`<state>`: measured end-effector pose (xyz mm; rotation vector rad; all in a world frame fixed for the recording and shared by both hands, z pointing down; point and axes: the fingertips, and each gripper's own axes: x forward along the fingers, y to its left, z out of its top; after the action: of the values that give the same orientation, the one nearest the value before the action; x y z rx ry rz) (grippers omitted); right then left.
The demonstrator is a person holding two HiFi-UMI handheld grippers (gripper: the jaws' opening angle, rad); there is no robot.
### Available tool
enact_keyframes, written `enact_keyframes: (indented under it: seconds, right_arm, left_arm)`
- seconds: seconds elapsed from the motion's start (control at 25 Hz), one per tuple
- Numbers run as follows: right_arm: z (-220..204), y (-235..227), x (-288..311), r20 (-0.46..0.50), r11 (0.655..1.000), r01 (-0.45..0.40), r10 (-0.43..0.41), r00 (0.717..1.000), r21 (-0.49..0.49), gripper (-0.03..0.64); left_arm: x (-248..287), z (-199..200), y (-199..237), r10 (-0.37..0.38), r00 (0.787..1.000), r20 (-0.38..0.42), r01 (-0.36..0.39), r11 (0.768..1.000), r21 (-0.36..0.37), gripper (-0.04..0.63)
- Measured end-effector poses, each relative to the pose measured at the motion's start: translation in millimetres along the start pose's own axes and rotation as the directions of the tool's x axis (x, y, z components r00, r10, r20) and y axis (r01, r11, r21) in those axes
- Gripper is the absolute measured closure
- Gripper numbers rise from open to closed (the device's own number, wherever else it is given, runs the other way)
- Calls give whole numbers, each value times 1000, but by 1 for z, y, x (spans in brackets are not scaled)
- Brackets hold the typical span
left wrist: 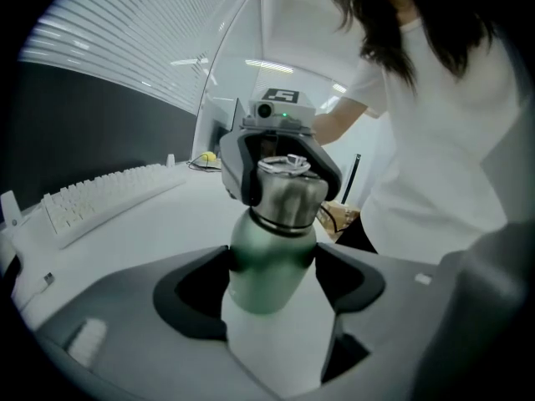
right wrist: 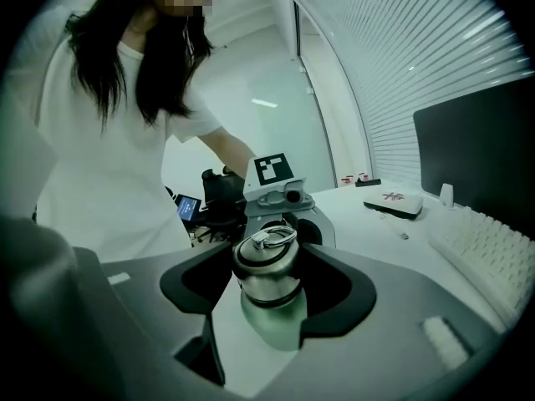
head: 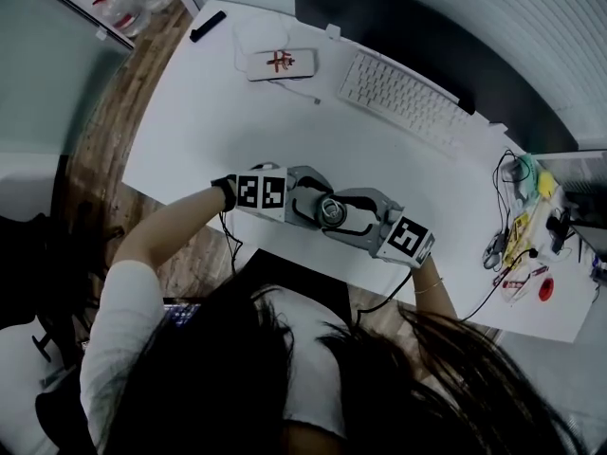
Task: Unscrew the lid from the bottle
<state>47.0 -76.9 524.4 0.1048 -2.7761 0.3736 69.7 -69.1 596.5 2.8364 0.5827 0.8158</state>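
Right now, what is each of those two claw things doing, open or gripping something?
Left gripper: shut on the green bottle, around its body.
Right gripper: shut on the steel lid.

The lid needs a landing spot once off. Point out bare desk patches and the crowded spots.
Bare: the wide desk stretch between box and bottle; also between keyboard and cables. Crowded: the cable end, and the front edge, where left gripper holds the bottle, right gripper the lid.
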Motion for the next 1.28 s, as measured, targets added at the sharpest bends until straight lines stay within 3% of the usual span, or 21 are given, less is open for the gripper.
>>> enact_keyframes:
  seconds: [0.24, 0.56, 0.68, 0.84, 1.28]
  right_arm:
    - [2, -1, -1, -9, 998, -58, 58, 998, 6, 365]
    - [17, 3, -9, 25, 999, -7, 6, 1000, 53, 365]
    - [22, 4, -16, 41, 997, 30, -33, 999, 71, 365]
    - [31, 8, -26, 82, 991, 102, -109, 991, 85, 365]
    - [71, 25, -60, 212, 944, 324, -328, 920, 55, 365]
  left_arm:
    - [0, 0, 1, -25, 999, -21, 25, 999, 28, 224]
    - [-1, -4, 1, 28, 999, -21, -28, 1000, 4, 224]
    - [-5, -8, 0, 66, 997, -38, -66, 998, -7, 224]
    - [-16, 2, -6, 111, 994, -1, -111, 993, -32, 225]
    - [-52, 50, -28, 271, 958, 93, -275, 961, 31, 227]
